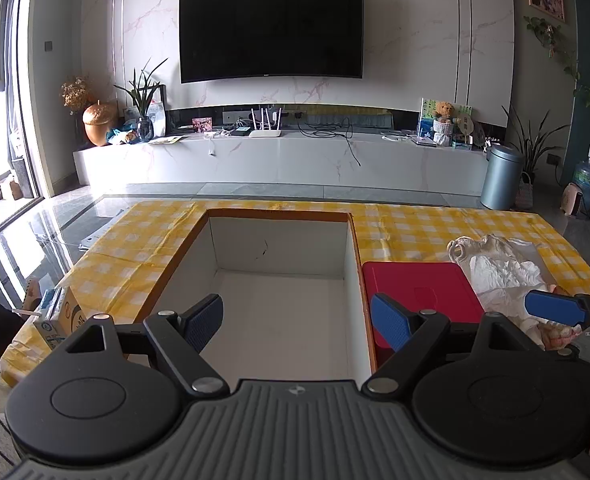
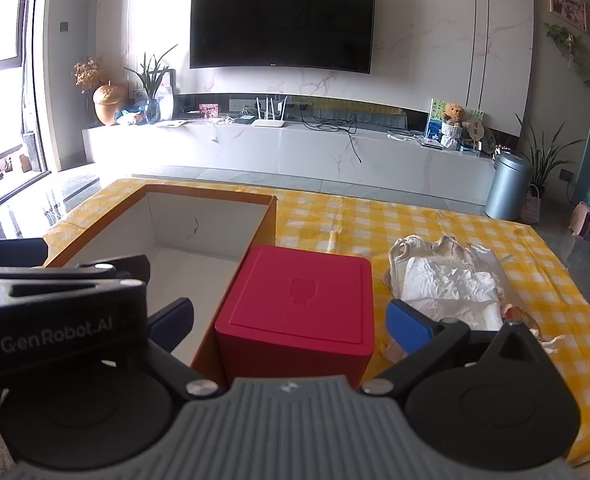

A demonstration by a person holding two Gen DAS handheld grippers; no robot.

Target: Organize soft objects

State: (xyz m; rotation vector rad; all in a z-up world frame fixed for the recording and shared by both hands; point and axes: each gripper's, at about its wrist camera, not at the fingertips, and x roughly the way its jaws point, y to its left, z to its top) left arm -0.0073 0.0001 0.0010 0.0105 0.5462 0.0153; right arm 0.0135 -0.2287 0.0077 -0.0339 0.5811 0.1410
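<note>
Soft bundle (image 2: 451, 280): crumpled white cloth or paper in clear plastic, with some beige-pink fabric at its near end. Lies on the yellow-check tablecloth (image 2: 375, 220), right of centre in the right wrist view; at the right edge in the left wrist view (image 1: 503, 268). Exact contents cannot be told.

Red box (image 2: 303, 300): lid on, centre of the right wrist view, standing against the right wall of the carton and just left of the bundle. In the left wrist view (image 1: 419, 292) only its top shows, right of centre.

Carton (image 1: 279, 280): large, open-topped, white inside, orange-brown rim, nothing in it. Fills the centre of the left wrist view; left of centre in the right wrist view (image 2: 199, 232).

Left gripper (image 1: 295, 322): jaws wide, holding nothing, over the carton's near part. Its body shows at the left edge of the right wrist view.

Right gripper (image 2: 289, 322): jaws wide, holding nothing, straddling the red box. One blue finger (image 1: 555, 306) shows at the right edge of the left wrist view, above the bundle.

Milk carton (image 1: 55, 316): small, with straw, lower left of the left wrist view.

Background: wall television (image 1: 271, 28), white cabinet (image 1: 279, 160), grey bin (image 1: 501, 178) at right.
</note>
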